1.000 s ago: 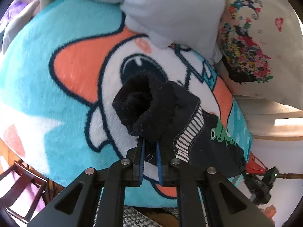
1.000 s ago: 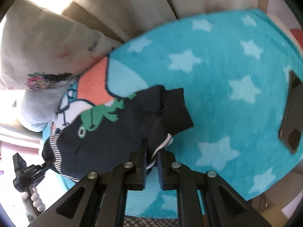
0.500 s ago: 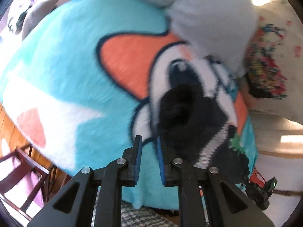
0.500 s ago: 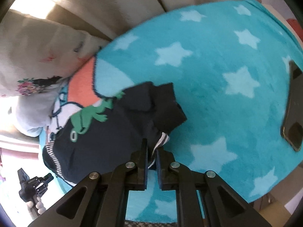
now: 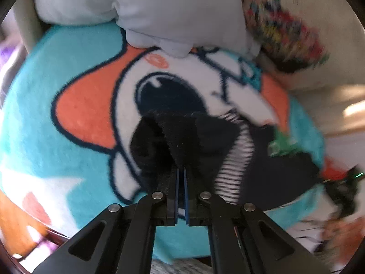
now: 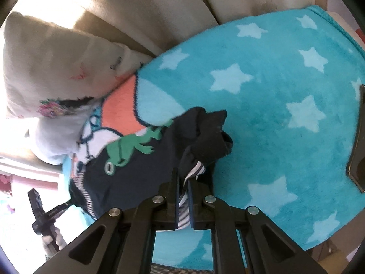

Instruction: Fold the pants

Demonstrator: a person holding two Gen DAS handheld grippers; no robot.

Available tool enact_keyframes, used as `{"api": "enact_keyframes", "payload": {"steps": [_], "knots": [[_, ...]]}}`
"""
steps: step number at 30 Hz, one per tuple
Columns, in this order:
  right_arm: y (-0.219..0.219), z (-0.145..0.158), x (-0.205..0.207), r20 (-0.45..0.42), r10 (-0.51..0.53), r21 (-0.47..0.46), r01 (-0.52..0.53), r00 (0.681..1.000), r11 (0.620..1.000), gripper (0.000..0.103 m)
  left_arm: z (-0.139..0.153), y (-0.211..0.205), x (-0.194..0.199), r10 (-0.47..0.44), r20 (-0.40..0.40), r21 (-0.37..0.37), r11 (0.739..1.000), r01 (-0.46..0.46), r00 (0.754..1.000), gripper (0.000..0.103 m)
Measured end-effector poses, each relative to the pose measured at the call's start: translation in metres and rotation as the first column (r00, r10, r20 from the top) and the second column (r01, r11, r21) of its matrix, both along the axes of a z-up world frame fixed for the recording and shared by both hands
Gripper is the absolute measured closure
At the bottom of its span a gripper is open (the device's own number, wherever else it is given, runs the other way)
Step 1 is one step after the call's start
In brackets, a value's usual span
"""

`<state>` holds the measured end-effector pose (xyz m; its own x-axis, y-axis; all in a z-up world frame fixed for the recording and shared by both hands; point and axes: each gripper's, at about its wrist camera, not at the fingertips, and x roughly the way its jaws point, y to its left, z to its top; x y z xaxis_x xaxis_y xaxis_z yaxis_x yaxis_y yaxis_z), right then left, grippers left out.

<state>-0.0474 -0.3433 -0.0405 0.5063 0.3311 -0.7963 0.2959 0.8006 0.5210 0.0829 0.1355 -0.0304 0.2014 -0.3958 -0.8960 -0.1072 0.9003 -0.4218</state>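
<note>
Both ends gripped | left gripper [image 5: 180, 171] clamped on pants [image 6: 136, 164] cuff | right gripper [image 6: 183, 180] pinching striped waistband | long axis spanning between jaws

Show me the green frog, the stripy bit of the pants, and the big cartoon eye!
green frog [image 6: 127, 147]: right wrist view, on the frog's body, printed on the dark pants.
stripy bit [image 5: 235, 159]: left wrist view, on the middle of the pants' striped band.
cartoon eye [image 5: 166, 93]: left wrist view, on its dark pupil.
</note>
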Motion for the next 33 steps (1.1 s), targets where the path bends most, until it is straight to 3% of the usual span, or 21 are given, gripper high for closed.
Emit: {"api": "enact_keyframes", "payload": {"steps": [3, 6, 9, 13, 14, 16, 17, 19, 20, 25, 30, 33], "knots": [[-0.006, 0.013, 0.014, 0.035, -0.009, 0.042, 0.007, 0.999, 0.999, 0.097, 0.013, 0.014, 0.023, 0.054, 0.003, -0.077, 0.996, -0.054, 0.999, 0.1], [-0.011, 0.028, 0.04, 0.069, -0.018, 0.049, 0.015, 0.997, 0.999, 0.097, 0.018, 0.014, 0.057, 0.094, 0.029, -0.057, 0.994, -0.092, 0.995, 0.1], [-0.015, 0.038, 0.08, 0.101, -0.029, 0.022, 0.027, 0.995, 0.999, 0.097, 0.007, 0.013, 0.093, 0.155, 0.009, -0.059, 0.986, -0.154, 0.988, 0.1], [-0.022, 0.023, 0.139, 0.083, -0.089, 0.044, 0.086, 0.993, 0.995, 0.096, -0.011, 0.021, 0.124, 0.24, -0.011, -0.117, 0.964, -0.24, 0.971, 0.097], [-0.023, 0.017, 0.148, 0.069, -0.103, 0.043, 0.1, 0.992, 0.994, 0.096, -0.013, 0.024, 0.127, 0.254, -0.012, -0.143, 0.957, -0.253, 0.967, 0.094], [-0.022, 0.008, 0.162, 0.045, -0.132, 0.009, 0.132, 0.99, 0.991, 0.088, -0.013, 0.03, 0.129, 0.274, -0.021, -0.215, 0.938, -0.272, 0.962, 0.073], [-0.021, 0.007, 0.164, 0.042, -0.14, -0.007, 0.141, 0.989, 0.99, 0.083, -0.01, 0.034, 0.127, 0.282, -0.011, -0.247, 0.929, -0.276, 0.959, 0.068], [-0.017, 0.006, 0.162, 0.052, -0.149, -0.023, 0.151, 0.987, 0.988, 0.047, 0.001, 0.04, 0.119, 0.282, 0.021, -0.25, 0.93, -0.268, 0.959, 0.064], [-0.015, 0.008, 0.158, 0.062, -0.156, -0.03, 0.158, 0.986, 0.987, 0.042, 0.005, 0.043, 0.115, 0.278, 0.036, -0.243, 0.934, -0.261, 0.96, 0.063], [-0.012, 0.008, 0.122, 0.051, -0.137, -0.075, 0.141, 0.989, 0.987, 0.04, 0.019, 0.061, 0.069, 0.288, 0.119, -0.15, 0.951, -0.269, 0.95, 0.042], [0.0, -0.013, 0.056, -0.03, -0.045, -0.074, 0.043, 0.999, 0.996, 0.037, -0.017, 0.062, 0.015, 0.266, 0.077, -0.021, 0.964, -0.265, 0.961, 0.041], [0.005, -0.028, 0.028, -0.081, -0.024, -0.085, 0.017, 0.996, 0.996, 0.036, -0.037, 0.056, -0.009, 0.257, 0.044, -0.049, 0.966, -0.255, 0.965, 0.041]]}}
